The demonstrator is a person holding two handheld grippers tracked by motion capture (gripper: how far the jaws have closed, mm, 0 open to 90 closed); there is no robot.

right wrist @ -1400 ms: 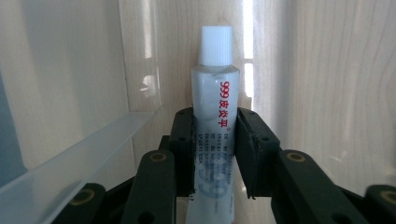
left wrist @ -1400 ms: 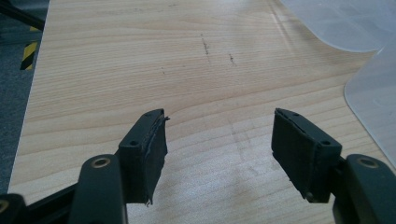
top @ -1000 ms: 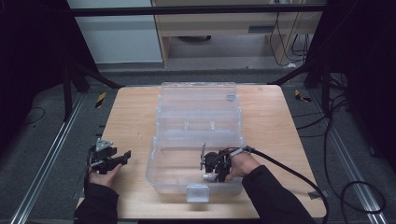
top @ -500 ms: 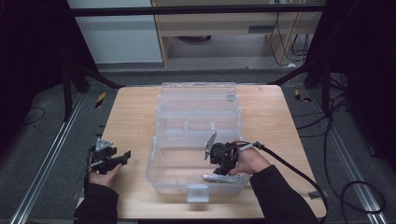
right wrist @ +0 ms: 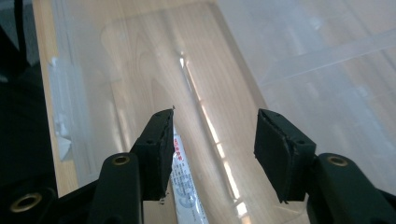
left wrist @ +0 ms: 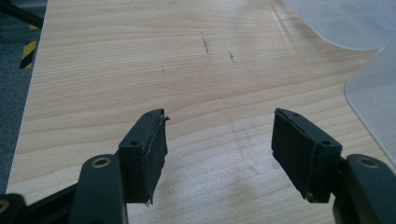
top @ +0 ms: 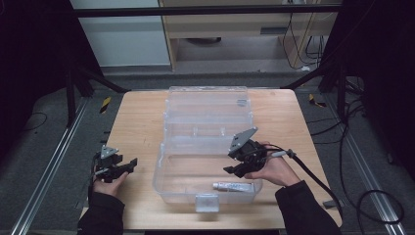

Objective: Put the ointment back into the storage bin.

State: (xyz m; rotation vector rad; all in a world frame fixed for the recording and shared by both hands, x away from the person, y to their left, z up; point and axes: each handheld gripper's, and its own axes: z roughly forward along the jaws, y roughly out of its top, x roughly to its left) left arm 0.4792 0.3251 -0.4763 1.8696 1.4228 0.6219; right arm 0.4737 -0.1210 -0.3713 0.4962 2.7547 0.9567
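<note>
Two hand-held grippers, right hand-held gripper [top: 234, 168] above tube [top: 234, 186].

Since the earlier pictures the right gripper [top: 234, 168] has lifted away from the white tube [top: 234, 186], which now lies released on the floor of the clear plastic case [top: 205, 147] near its front wall, the jaws standing apart above it.
</note>
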